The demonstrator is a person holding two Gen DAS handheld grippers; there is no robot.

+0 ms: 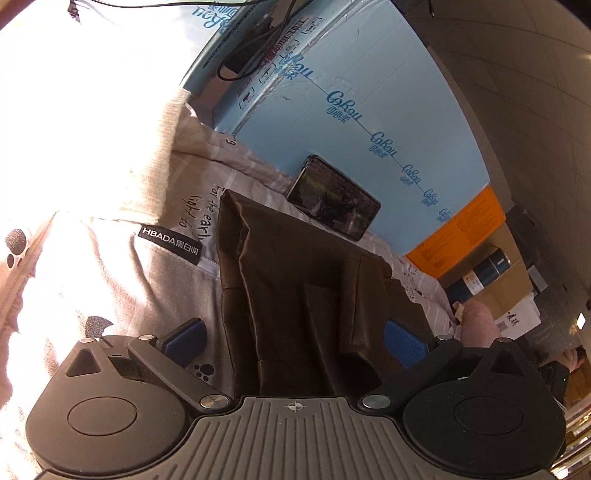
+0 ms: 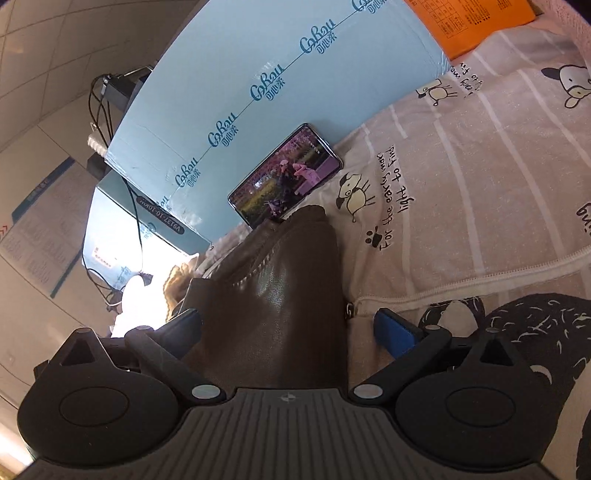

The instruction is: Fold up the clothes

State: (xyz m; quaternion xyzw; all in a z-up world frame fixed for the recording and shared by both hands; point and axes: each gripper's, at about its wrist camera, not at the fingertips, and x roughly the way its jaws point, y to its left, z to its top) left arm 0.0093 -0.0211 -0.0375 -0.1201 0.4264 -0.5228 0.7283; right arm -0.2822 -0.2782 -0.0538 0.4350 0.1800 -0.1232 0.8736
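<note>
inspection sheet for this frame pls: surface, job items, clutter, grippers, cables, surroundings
Surface: beige striped bedsheet with cartoon dog prints and handwriting-style text.
Job's things: brown garment, shiny, bunched, lying between the fingers of both grippers.
Clutter: phone with lit screen, propped against the light blue carton; orange box beside the carton; HBADA label on pale fabric.
Grippers: left gripper and right gripper both open, jaws spread either side of the garment, not clamped.
Cables: black cables hanging behind the carton.
Surroundings: tiled wall; stacked boxes.
</note>
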